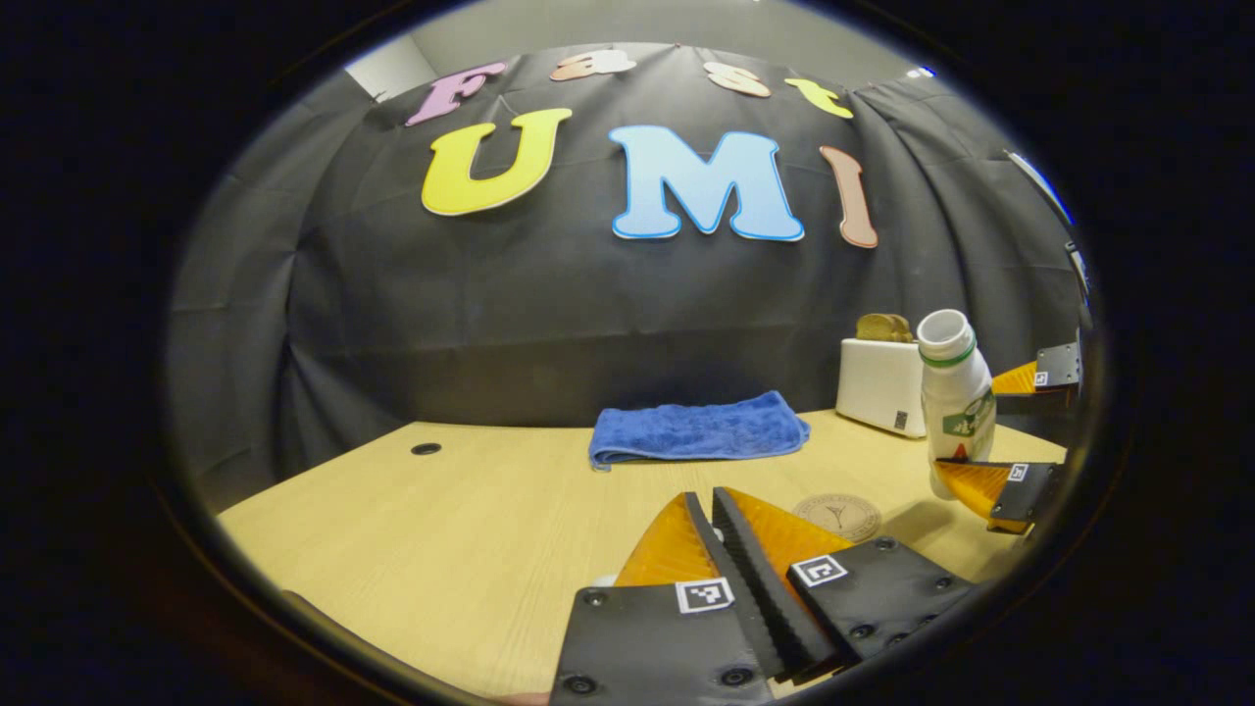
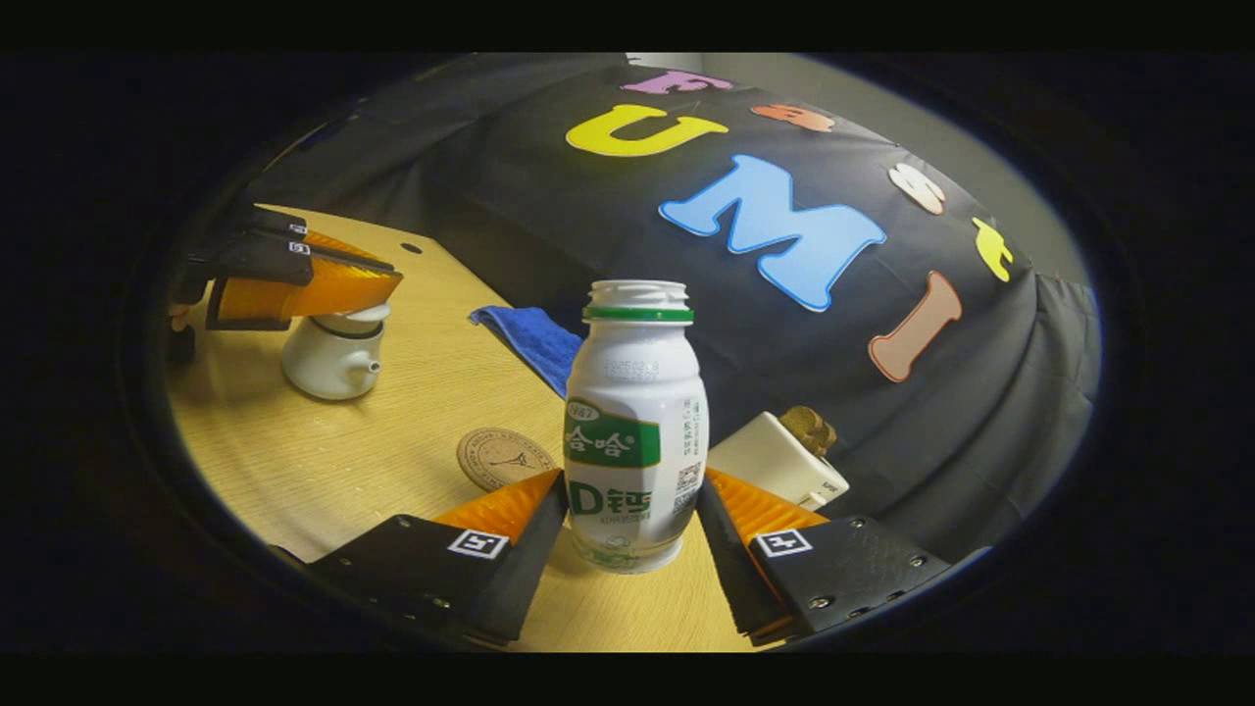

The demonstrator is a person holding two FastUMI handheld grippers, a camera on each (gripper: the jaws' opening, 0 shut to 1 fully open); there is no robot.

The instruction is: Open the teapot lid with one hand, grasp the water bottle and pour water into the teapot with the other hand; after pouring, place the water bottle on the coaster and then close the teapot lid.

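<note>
A white, uncapped water bottle (image 2: 632, 441) with a green label stands between the fingers of my right gripper (image 2: 629, 482), which press on both its sides. In the left gripper view the bottle (image 1: 953, 392) shows at the far right, a little tilted, inside that gripper (image 1: 966, 424). The white teapot (image 2: 328, 368) sits on the table at the left. My left gripper (image 2: 387, 284) hovers over it, shut on the teapot lid (image 2: 361, 314), which sits just above the pot's rim. From its own camera, the left gripper (image 1: 708, 495) has its fingers pressed together. A round brown coaster (image 2: 500, 456) lies between teapot and bottle.
A folded blue towel (image 1: 696, 431) lies at the back of the wooden table (image 1: 441, 549). A white toaster (image 1: 878, 387) with bread in it stands behind the bottle. The coaster (image 1: 838, 515) is just left of the bottle. The black cloth wall closes the back.
</note>
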